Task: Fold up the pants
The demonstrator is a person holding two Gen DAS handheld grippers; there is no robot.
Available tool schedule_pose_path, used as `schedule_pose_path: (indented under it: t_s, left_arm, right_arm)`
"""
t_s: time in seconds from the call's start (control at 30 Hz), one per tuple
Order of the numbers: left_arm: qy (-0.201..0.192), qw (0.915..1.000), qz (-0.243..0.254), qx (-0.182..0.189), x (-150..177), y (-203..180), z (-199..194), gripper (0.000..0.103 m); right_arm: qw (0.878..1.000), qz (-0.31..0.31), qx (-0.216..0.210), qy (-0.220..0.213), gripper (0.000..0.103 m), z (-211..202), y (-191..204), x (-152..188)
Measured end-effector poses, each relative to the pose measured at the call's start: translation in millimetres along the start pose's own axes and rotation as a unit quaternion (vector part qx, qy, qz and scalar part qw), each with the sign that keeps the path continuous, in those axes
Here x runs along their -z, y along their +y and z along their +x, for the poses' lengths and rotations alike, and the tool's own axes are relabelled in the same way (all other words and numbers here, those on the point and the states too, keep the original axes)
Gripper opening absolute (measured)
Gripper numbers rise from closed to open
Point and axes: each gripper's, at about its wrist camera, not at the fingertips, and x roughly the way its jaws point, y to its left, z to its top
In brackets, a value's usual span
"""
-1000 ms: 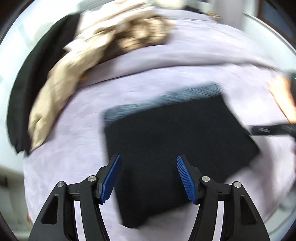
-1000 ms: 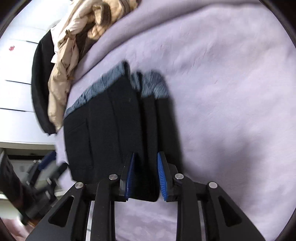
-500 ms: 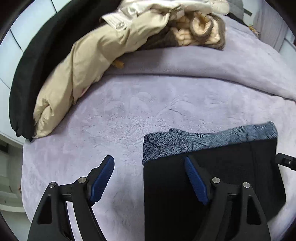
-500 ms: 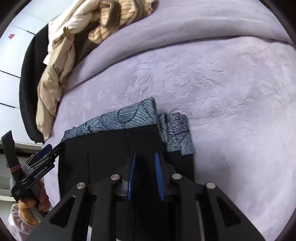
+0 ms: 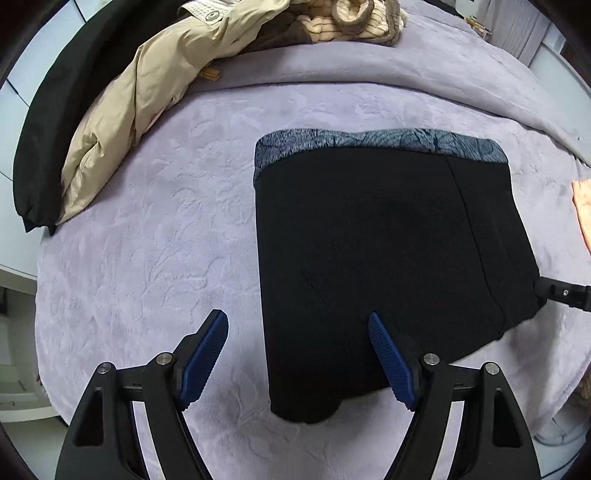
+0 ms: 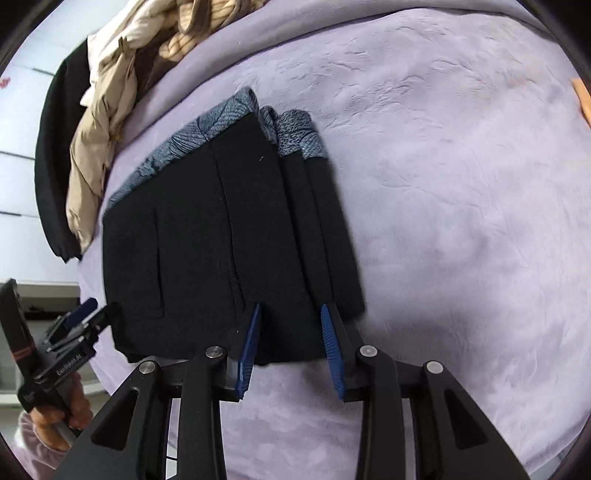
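Observation:
The black pants (image 5: pixel 384 258) lie folded into a compact rectangle on the lilac blanket (image 5: pixel 155 251), with a blue-grey patterned waistband at the far edge. They also show in the right wrist view (image 6: pixel 221 251) with stacked folded layers at the right side. My left gripper (image 5: pixel 299 354) is open and empty, hovering over the near left corner of the pants. My right gripper (image 6: pixel 291 347) is open, its jaws apart at the near edge of the folded pants, holding nothing. The left gripper also shows in the right wrist view (image 6: pixel 79 321) at the pants' left corner.
A pile of clothes lies at the far left of the bed: a beige jacket (image 5: pixel 122 122), a black garment (image 5: pixel 40 140) and a knitted piece (image 5: pixel 354 18). White drawers (image 6: pixel 18 177) stand beyond the bed's left edge.
My right gripper has opened and let go of the pants' near edge. The left gripper has shifted back, so the whole folded pants are in its view.

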Motion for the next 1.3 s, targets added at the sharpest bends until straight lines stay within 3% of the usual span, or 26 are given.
schedule_pose_path:
  t_s: [0.1, 0.17, 0.23, 0.27, 0.4, 0.47, 0.63, 1.3]
  left_arm:
    - [0.009, 0.9999, -0.005, -0.001, 5, 2, -5, 0.08]
    - [0.008, 0.9999, -0.007, -0.001, 8, 2, -11, 0.08]
    - [0.009, 0.9999, -0.011, 0.0, 10, 3, -16, 0.098]
    - [0.008, 0.9999, -0.014, 0.0, 12, 3, -19, 0.102]
    - [0.011, 0.9999, -0.009, 0.005, 16, -1, -26, 0.102]
    - [0.019, 0.9998, -0.011, 0.005, 17, -1, -27, 0.102]
    - [0.025, 0.9996, -0.015, 0.003, 16, -3, -32, 0.102]
    - [0.059, 0.9974, -0.039, -0.015, 11, -1, -22, 0.102]
  right_arm:
    - [1.0, -0.007, 0.011, -0.001, 0.041, -11, 2, 9]
    - [1.0, -0.001, 0.009, -0.001, 0.052, -18, 2, 15]
    - [1.0, 0.007, 0.0, -0.005, 0.055, -24, 4, 20]
    - [1.0, 0.009, -0.001, -0.006, 0.057, -26, 8, 23]
    - [1.0, 0.01, -0.005, -0.004, 0.067, -30, 16, 31]
    - [1.0, 0.009, -0.005, -0.004, 0.079, -32, 19, 34]
    - [1.0, -0.003, 0.001, -0.009, 0.084, -36, 27, 36]
    - [1.0, 0.004, -0.002, 0.019, 0.084, -28, 12, 28]
